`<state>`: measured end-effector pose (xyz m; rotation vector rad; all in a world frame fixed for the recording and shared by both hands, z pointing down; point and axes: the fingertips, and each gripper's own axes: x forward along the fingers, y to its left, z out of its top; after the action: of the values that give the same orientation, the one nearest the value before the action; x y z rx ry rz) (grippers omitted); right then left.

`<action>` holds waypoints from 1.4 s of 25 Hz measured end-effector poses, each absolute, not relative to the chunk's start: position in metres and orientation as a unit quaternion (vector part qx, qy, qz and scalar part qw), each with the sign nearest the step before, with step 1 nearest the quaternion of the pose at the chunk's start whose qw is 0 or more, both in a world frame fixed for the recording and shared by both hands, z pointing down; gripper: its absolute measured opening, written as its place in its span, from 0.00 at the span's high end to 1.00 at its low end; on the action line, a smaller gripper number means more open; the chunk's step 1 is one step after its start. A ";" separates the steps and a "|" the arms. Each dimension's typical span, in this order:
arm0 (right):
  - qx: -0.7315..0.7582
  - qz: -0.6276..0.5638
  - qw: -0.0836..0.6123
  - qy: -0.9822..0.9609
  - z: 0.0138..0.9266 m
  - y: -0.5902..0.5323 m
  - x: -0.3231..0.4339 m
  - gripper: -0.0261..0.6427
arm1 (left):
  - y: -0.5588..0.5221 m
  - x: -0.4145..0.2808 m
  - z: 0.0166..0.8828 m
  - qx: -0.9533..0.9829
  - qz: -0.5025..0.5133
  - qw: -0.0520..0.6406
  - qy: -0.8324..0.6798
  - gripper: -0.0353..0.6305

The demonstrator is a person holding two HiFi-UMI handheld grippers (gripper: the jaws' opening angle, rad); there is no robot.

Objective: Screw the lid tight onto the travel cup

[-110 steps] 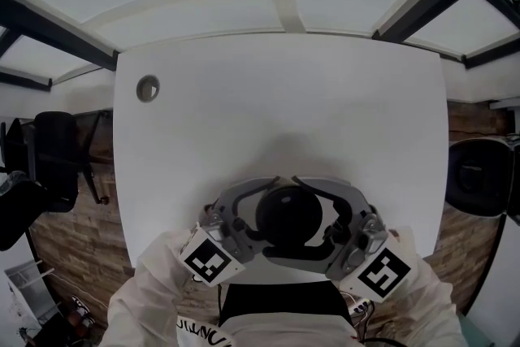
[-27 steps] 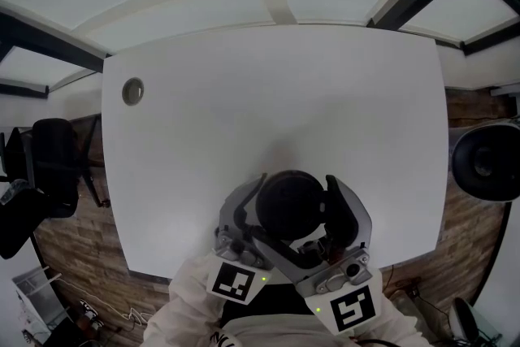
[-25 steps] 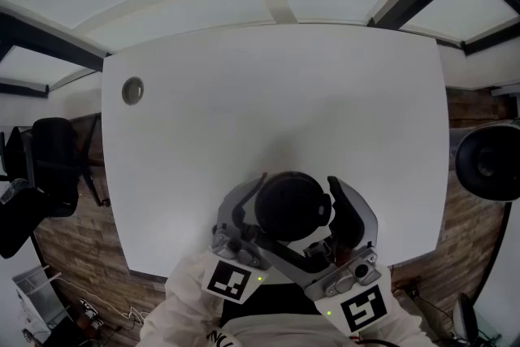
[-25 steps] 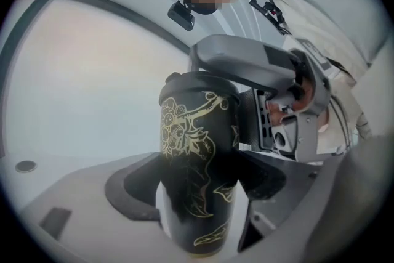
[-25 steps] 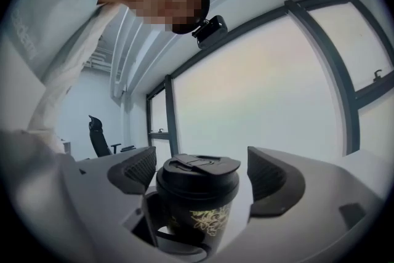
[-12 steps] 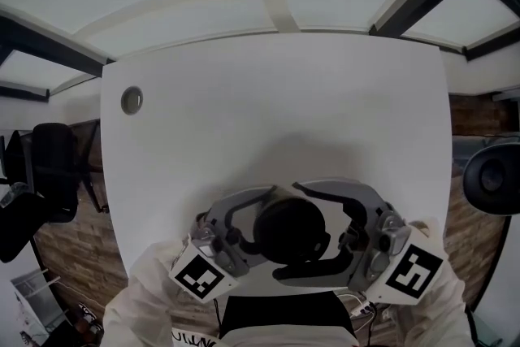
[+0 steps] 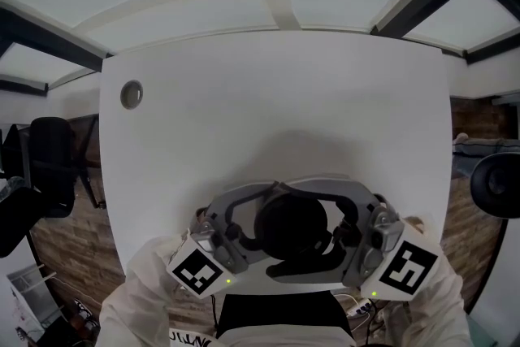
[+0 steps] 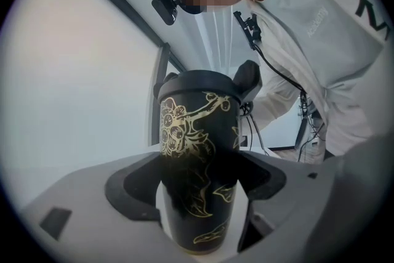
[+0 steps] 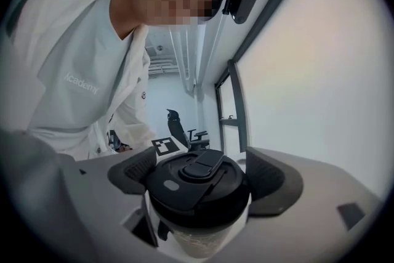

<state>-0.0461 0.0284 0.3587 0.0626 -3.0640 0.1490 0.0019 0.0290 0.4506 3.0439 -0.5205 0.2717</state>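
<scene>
Cup point(image 8: 197, 151) upright at the tabletop's point(image 7: 276, 110) near edge, lower centre, left gripper point(image 8: 198, 180) jaws clamped on its body, right gripper point(image 9: 200, 172) jaws pinching the lid point(image 9: 197, 185): I'd brace the body, stay square, twist until it stops.

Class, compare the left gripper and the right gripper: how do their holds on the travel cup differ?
The left gripper clamps the travel cup by its gold-patterned body; the right gripper clamps its plain black lid. The left gripper holds low on the cup, the right gripper at its top. In the head view, the left gripper reaches in from the cup's left, the right gripper from its right. Shared: both grip the same upright cup.
</scene>
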 end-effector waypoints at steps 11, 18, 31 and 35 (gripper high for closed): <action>0.274 0.063 0.002 -0.960 0.354 0.019 -0.044 0.31 | 0.034 -0.003 0.455 0.942 0.078 0.034 -0.325 0.38; 0.445 0.049 0.018 -0.894 0.358 0.021 -0.038 0.31 | 0.038 -0.007 0.458 0.906 0.082 0.034 -0.413 0.38; 0.366 0.062 0.005 -0.929 0.350 0.029 -0.040 0.31 | 0.037 -0.006 0.453 0.932 0.084 0.018 -0.351 0.38; 0.274 0.083 -0.011 -0.958 0.343 0.036 -0.038 0.31 | 0.039 -0.010 0.454 0.953 0.088 0.023 -0.290 0.38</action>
<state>-0.0379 0.0360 0.3430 0.8681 -3.0315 0.2619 -0.0099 0.0390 0.4539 2.9506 -0.8978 0.2724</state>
